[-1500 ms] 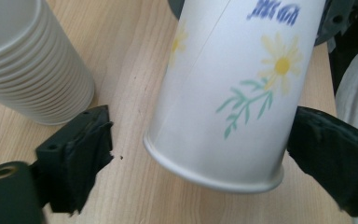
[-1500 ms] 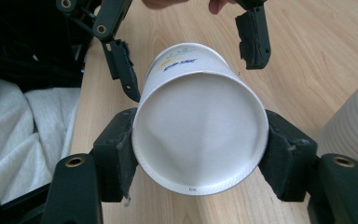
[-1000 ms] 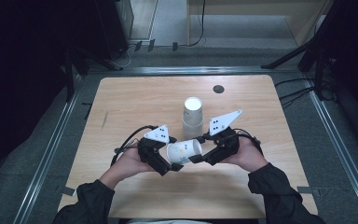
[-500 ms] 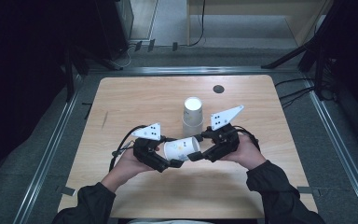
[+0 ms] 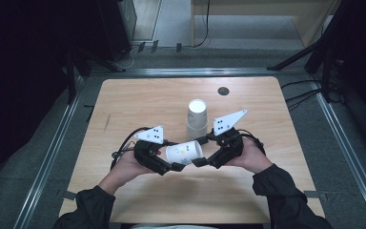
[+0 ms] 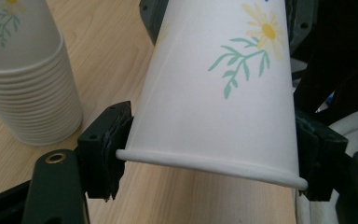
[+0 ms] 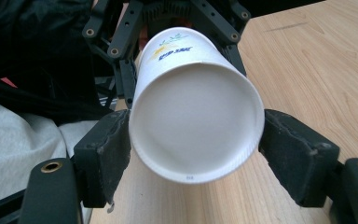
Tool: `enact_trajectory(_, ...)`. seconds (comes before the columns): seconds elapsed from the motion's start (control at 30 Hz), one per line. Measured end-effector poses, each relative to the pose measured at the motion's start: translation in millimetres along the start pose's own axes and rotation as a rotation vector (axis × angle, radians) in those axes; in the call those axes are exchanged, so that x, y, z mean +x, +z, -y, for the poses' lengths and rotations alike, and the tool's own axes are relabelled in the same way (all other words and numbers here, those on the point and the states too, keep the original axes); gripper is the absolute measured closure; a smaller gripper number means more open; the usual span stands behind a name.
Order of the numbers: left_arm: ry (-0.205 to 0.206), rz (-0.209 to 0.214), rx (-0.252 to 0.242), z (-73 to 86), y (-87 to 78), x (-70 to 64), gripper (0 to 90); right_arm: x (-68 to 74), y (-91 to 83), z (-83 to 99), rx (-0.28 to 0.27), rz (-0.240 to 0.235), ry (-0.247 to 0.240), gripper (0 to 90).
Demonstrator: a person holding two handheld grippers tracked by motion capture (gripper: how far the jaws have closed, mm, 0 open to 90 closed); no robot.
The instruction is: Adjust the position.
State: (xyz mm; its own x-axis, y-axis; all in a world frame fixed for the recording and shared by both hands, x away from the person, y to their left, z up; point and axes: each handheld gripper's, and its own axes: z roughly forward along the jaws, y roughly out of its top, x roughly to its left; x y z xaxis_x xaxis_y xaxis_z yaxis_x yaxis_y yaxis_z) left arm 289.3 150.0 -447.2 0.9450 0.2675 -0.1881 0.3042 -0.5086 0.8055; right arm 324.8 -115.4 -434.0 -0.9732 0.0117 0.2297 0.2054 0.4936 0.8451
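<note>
Holding a single paper cup (image 5: 185, 152) on its side betw. both tools, just above the near-centre of the table (image 5: 124, 100) — that's the scene. Left gripper (image 5: 169, 168) is clamped on the cup at its open rim end; in the left gripper view the pads (image 6: 106, 154) press the wall right at the rolled rim (image 6: 205, 164), one each side. Right gripper (image 5: 199, 161) takes the base end — in the right gripper view its pads (image 7: 107, 151) sit against the cup's sides near the closed bottom (image 7: 193, 123), though whether they truly squeeze or just touch, I can't tell.

Handling, as a guess: cup is very light, thin-walled, w/ a smooth printed skin (daisy pattern (image 6: 256, 37)) — crushes easily mid-wall, slips if pinched softly. Stiffest spots are the rolled rim and the base ring, so hold there, w/ modest force. No dent visible at either grip.

Stack of cups (image 5: 197, 118) stands upside down just beyond, toward the far side, apart from the held one. Nested cups likely stick a bit.
</note>
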Motion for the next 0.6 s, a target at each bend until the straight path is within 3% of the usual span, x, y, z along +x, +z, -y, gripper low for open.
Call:
enact_trajectory(0.17,0.033,-0.028,0.082,-6.3,-3.8,-4.0,24.7,1.4,-0.4,3.6,0.047,0.040,-0.027,25.4)
enact_trajectory(0.53,0.047,-0.024,0.135,-14.4,-5.2,3.6,24.9,7.3,0.5,12.1,0.091,0.074,-0.042,25.4)
enact_trajectory(0.6,0.064,-0.024,0.164,-17.7,-0.7,4.2,25.0,8.7,-1.8,15.1,0.091,0.094,-0.036,25.4)
